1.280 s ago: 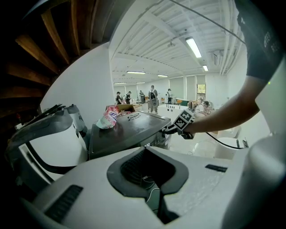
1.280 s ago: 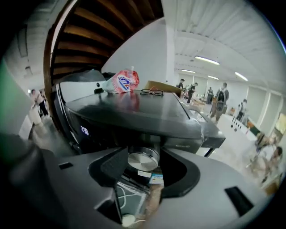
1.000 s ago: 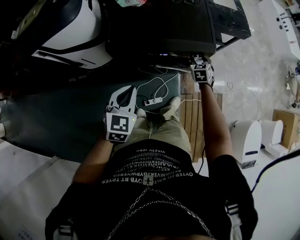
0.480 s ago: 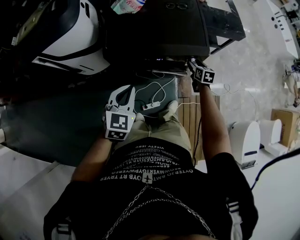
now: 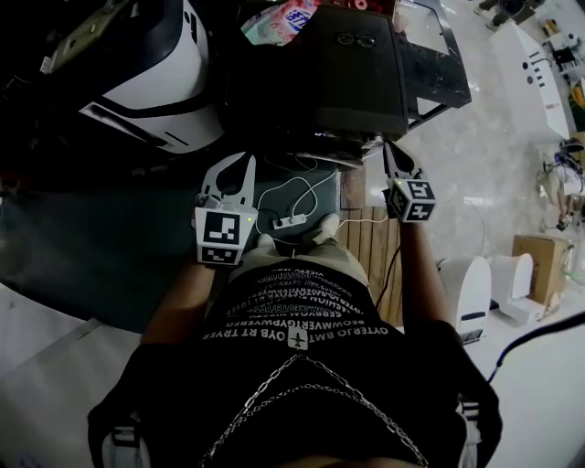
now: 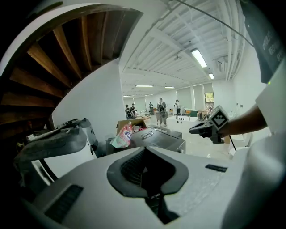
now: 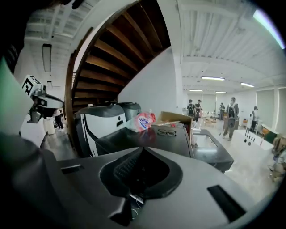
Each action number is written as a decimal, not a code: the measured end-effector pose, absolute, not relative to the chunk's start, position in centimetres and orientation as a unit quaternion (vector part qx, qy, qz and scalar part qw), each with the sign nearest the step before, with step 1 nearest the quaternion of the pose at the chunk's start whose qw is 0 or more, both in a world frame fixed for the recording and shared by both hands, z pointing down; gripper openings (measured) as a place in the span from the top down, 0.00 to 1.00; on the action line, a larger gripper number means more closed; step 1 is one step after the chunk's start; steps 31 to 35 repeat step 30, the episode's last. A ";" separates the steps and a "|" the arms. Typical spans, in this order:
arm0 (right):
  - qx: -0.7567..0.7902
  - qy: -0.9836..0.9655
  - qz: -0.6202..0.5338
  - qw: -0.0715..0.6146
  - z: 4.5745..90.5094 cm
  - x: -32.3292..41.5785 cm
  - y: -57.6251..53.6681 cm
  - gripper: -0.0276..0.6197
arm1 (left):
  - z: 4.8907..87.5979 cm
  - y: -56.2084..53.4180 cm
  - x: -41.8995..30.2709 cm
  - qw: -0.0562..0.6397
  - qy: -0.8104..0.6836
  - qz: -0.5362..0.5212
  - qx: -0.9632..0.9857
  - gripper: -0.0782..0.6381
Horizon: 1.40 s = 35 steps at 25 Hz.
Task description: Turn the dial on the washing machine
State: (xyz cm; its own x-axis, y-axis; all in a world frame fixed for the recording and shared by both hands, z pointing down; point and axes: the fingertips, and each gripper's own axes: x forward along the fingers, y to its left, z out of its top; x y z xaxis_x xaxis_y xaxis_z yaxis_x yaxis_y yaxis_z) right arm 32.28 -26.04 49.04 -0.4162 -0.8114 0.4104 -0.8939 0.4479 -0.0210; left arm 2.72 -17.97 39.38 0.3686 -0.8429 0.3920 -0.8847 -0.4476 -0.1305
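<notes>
The dark washing machine (image 5: pixel 338 78) stands ahead of me, its top facing the head view; I cannot make out its dial. My right gripper (image 5: pixel 391 155) hangs in the air just off the machine's front right corner, touching nothing. Its jaws have just been closing and now stand shut with nothing between them. My left gripper (image 5: pixel 239 163) is held up over the dark floor to the left of the machine, shut and empty. The machine (image 6: pixel 156 136) also shows in the left gripper view, with the right gripper (image 6: pixel 199 129) beside it.
A white-and-black appliance (image 5: pixel 146 73) stands left of the machine. A pink pouch (image 5: pixel 279 23) lies behind it. A power strip with white cable (image 5: pixel 292 222) lies on the floor by my feet, beside wooden slats (image 5: pixel 370 238). White units (image 5: pixel 471 274) and a cardboard box (image 5: pixel 535 260) stand right.
My right gripper has come away from the machine's front edge and risen toward me. My left gripper has also risen.
</notes>
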 end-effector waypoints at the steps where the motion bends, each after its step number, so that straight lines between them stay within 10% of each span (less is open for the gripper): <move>1: 0.510 -0.838 0.107 0.162 46.9 31.4 -25.4 0.96 | 38.5 -18.2 2.2 0.047 -0.528 0.197 0.825 0.88; 35: 0.523 -0.830 0.031 0.189 37.5 22.5 -17.4 0.96 | 32.8 -17.2 1.3 0.016 -0.475 0.145 0.868 0.88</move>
